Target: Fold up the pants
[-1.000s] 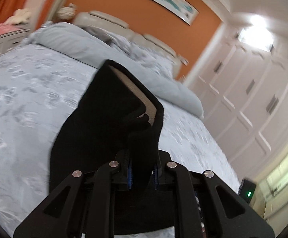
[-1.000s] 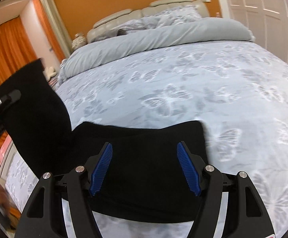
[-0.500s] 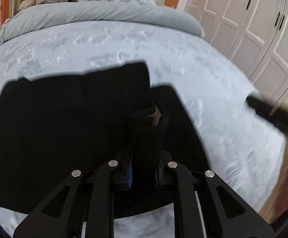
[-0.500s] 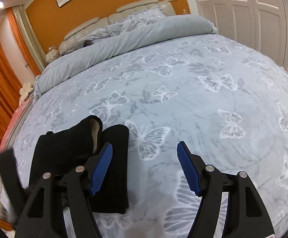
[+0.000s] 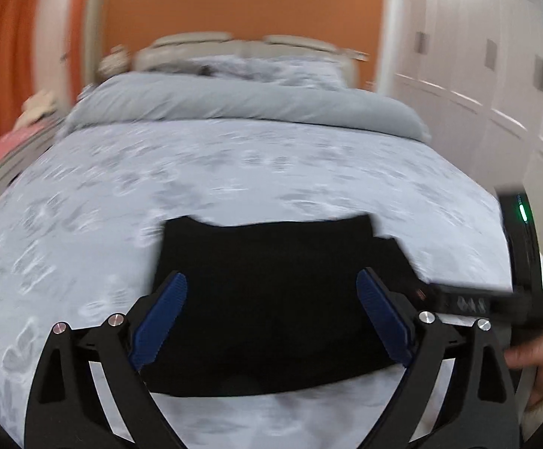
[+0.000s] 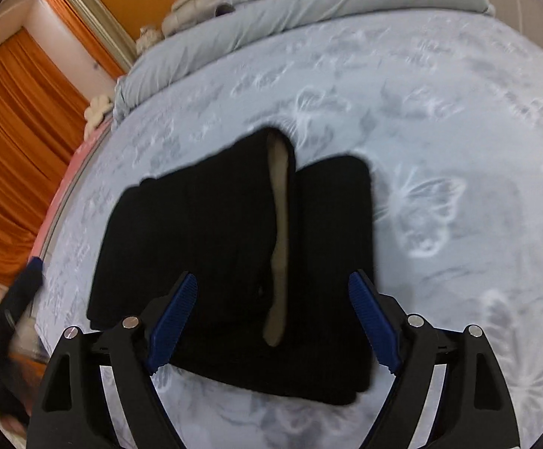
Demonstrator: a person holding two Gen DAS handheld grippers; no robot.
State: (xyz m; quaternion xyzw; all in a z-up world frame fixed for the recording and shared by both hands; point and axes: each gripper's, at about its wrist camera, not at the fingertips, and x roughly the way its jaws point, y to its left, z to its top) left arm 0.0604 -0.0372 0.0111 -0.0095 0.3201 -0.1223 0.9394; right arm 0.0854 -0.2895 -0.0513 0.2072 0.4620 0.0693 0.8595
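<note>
The black pants lie folded into a flat rectangle on the grey butterfly bedspread, near the bed's front edge. In the right wrist view the pants show a tan lining strip along the top layer's edge. My left gripper is open and empty, just above the pants. My right gripper is open and empty over the pants' near edge. The right gripper's body shows at the right of the left wrist view.
A folded grey duvet and pillows lie at the head of the bed. White wardrobe doors stand to the right. Orange curtains hang to the left. The bedspread beyond the pants is bare.
My left gripper has opened and let go of the pants, which now lie flat and folded. Both grippers have shifted to hover over the folded pants.
</note>
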